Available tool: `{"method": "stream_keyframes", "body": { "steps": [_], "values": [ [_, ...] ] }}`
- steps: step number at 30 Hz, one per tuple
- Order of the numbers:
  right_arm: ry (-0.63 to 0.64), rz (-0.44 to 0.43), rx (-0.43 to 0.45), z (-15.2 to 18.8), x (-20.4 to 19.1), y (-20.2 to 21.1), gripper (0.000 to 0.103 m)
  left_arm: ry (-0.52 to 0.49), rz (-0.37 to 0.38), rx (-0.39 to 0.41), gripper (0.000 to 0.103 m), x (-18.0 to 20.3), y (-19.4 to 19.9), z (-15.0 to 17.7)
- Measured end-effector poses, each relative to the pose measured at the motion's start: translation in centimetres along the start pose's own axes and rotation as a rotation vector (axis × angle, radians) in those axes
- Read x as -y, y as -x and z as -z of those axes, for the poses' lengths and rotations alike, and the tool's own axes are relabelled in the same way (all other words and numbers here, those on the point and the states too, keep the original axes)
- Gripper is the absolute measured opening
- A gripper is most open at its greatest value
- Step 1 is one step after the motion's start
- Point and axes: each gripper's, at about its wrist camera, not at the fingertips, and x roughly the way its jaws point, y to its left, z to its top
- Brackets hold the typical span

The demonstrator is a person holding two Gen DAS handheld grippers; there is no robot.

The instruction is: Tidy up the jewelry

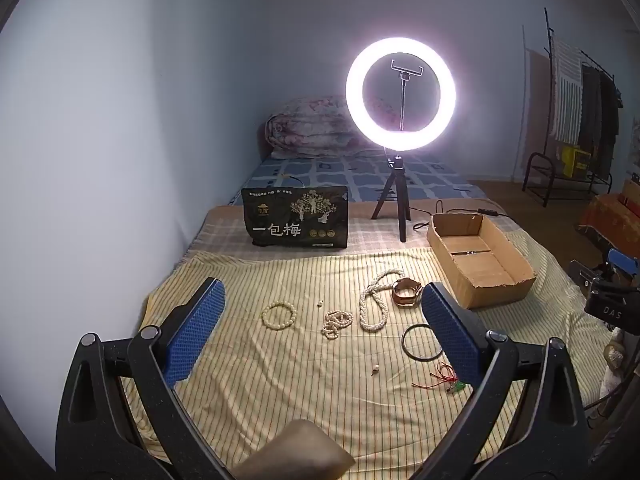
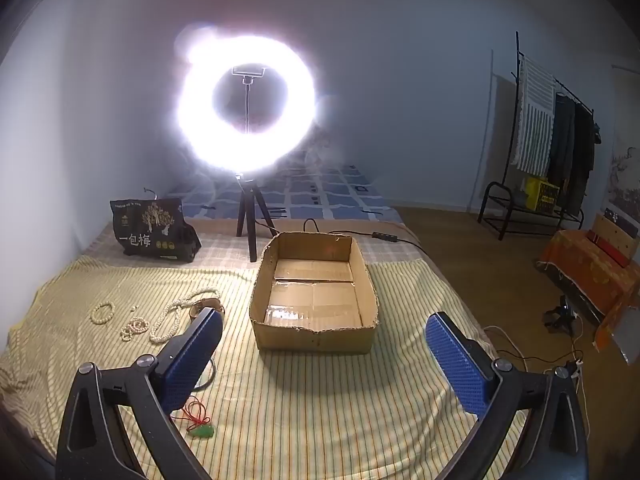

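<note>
Jewelry [image 1: 374, 308] loose on the striped cloth [image 1: 280, 380] beside the cardboard box [image 2: 316, 336], both grippers' fingers [image 1: 452, 332] apart.

Left claw [image 1: 322, 326] hovering wide open over striped bed cover [image 1: 280, 380]; bead bracelet [image 1: 279, 315], pearl necklace [image 1: 374, 304], black ring [image 1: 422, 342] lying near cardboard box [image 1: 480, 276].

Bead jewelry [image 1: 336, 322] beside empty cardboard box [image 1: 480, 264]

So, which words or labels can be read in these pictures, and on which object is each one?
"一包梅": on the black bag standing behind the striped cloth.
"DAS": on the black device at the right edge of the left wrist view.
The smaller print and round badges on the bag are too small to read.
</note>
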Motion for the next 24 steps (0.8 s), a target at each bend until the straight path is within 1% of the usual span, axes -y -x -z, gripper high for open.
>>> {"method": "stream_keyframes", "body": {
  "steps": [8,15,24],
  "values": [
    [0.0,0.001,0.0,0.0,0.1,0.2,0.103,0.005,-0.002,0.004,0.1,0.0,0.0,0.0],
    [0.0,0.0,0.007,-0.2,0.2,0.7,0.103,0.0,-0.007,0.026,0.1,0.0,0.9,-1.1],
    [0.012,-0.004,0.017,-0.1,-0.4,0.9,0.103,0.003,-0.008,0.04,0.1,-0.3,0.9,-0.8]
  ]
}}
